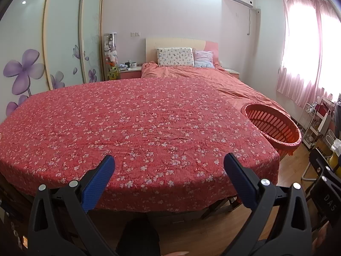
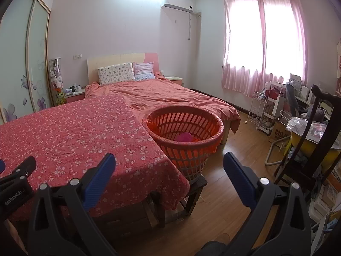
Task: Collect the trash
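The orange slatted basket stands right of centre in the right wrist view, at the right edge of the table, its base resting on a dark wooden stool beside the table's corner. It is a round plastic tub with rows of upright slots in its wall and an orange liner folded over the rim; inside, low in the basket, lies a bright pink crumpled item. In the left wrist view the same basket sits at the right middle of the frame, tilted by the lens, its inside only partly visible. The red floral cloth covers the table and fills the centre of that view, bare of any loose items that can be made out. The left gripper hovers at the lower edge over the cloth, its blue-padded fingers spread wide with nothing between them. The right gripper is likewise spread wide and holding nothing, its gap framing the table corner and the basket's foot. Behind lie an orange-covered bed and pink curtains at upper right.
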